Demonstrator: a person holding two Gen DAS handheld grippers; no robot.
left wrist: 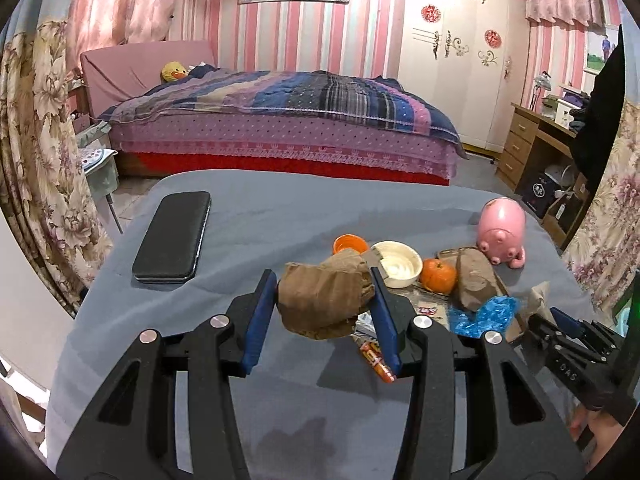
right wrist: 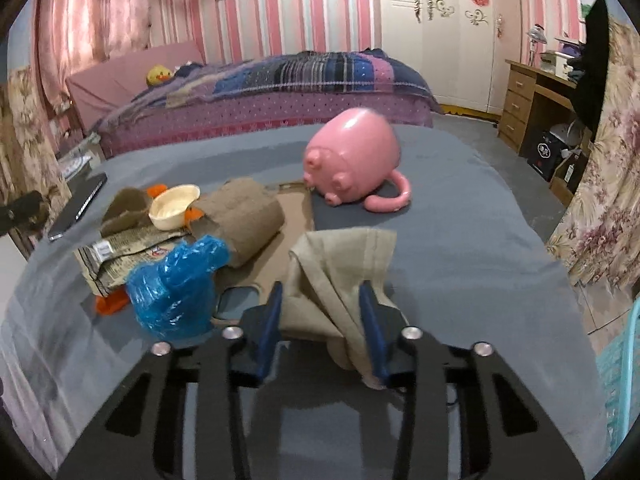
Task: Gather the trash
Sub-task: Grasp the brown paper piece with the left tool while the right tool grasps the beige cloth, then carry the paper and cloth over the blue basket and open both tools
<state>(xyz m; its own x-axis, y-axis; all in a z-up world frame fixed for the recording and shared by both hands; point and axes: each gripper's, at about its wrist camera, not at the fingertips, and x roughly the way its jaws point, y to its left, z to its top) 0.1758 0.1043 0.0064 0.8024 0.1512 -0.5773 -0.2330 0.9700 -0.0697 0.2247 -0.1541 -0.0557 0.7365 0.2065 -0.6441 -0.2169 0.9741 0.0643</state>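
My left gripper (left wrist: 322, 280) is shut on a crumpled brown paper wad (left wrist: 324, 300), held clear above the grey table (left wrist: 260, 220). My right gripper (right wrist: 321, 292) rests low on the table at the right, with its blue pads pinching a crumpled beige paper sheet (right wrist: 340, 264). The left wrist view shows it at the far right edge (left wrist: 554, 316). A blue plastic bag (right wrist: 176, 284), a second brown wad (right wrist: 244, 220) and printed wrappers (right wrist: 120, 248) lie on a flat brown tray (right wrist: 296, 204). A red snack wrapper (left wrist: 376, 360) lies under the left gripper.
A pink pig-shaped toy (right wrist: 352, 160) lies on its side behind the tray. A white bowl (left wrist: 398, 264), an orange fruit (left wrist: 439, 275) and an orange cup (left wrist: 350, 245) sit among the trash. A black phone case (left wrist: 172, 236) lies far left. A bed stands beyond the table.
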